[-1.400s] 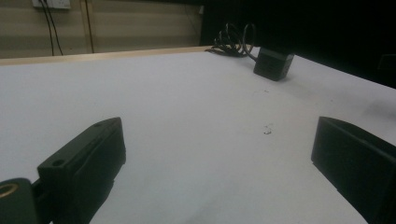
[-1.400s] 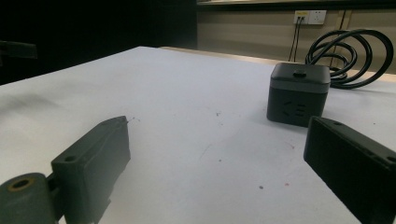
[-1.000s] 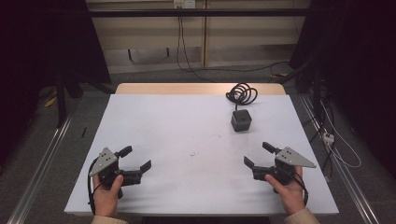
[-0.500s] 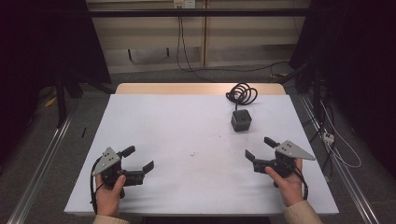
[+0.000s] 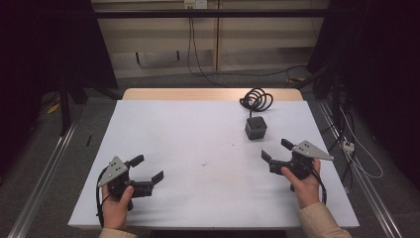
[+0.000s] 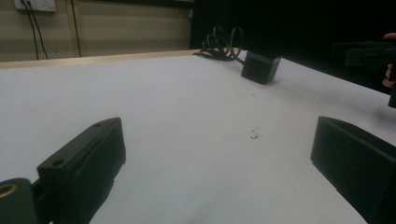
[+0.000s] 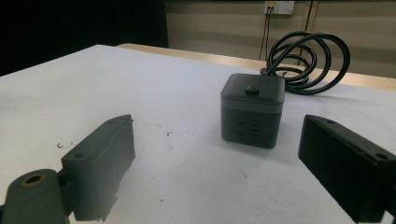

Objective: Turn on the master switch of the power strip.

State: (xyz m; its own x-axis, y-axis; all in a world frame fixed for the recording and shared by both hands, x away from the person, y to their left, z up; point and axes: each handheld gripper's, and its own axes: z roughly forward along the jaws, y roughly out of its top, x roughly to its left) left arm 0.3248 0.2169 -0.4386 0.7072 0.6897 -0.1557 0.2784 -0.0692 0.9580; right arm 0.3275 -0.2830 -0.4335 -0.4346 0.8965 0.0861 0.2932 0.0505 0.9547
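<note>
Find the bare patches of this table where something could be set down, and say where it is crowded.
Free: the wide stretch between the left gripper and right gripper, and the far left half. Crowded: the far right, where the black cube and its coiled cable sit.

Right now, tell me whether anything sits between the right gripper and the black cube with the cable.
Nothing visible does: bare white table separates the open right gripper from the black cube.

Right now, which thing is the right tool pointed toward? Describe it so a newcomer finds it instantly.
On the white table, look to the far right area. The small dark grey cube with a top button sits there, its coiled black cable behind it; it alone is box-shaped.
</note>
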